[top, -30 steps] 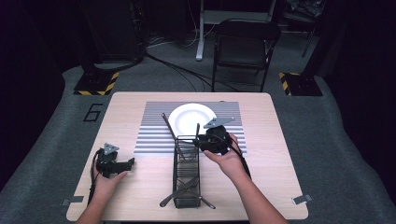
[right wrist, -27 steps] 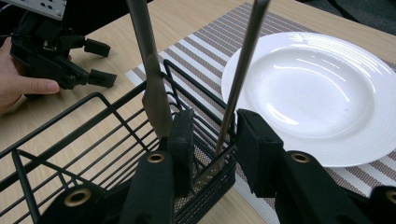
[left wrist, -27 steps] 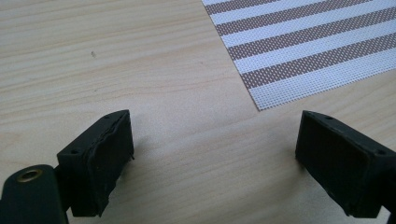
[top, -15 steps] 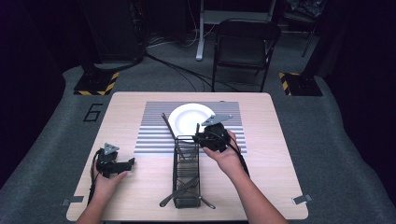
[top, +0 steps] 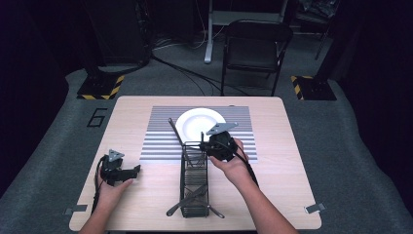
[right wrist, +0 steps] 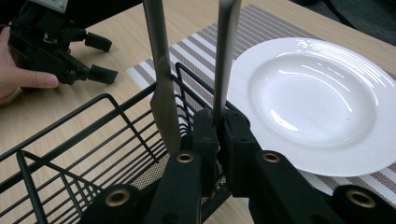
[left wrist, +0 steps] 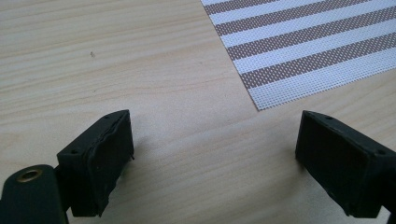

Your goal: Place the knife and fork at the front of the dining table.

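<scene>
A black "6" [top: 99,117] is marked on the wooden table [top: 146,195]. The right gripper [right wrist: 218,122] grasps a silver utensil handle [right wrist: 227,51] at the black wire basket [top: 195,190], beside the white plate [right wrist: 317,102] on the striped mat [left wrist: 303,42]. The left gripper [top: 127,171] rests on the table, jaws wide apart and empty.

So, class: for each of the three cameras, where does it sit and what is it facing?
High view: above the person's side, facing forward and down on the table; both forearms show.
Left gripper view: on the left gripper, facing bare tabletop and a placemat corner.
Right gripper view: on the right gripper, facing the plate and rack.
Shared: placemat, in all three.
</scene>
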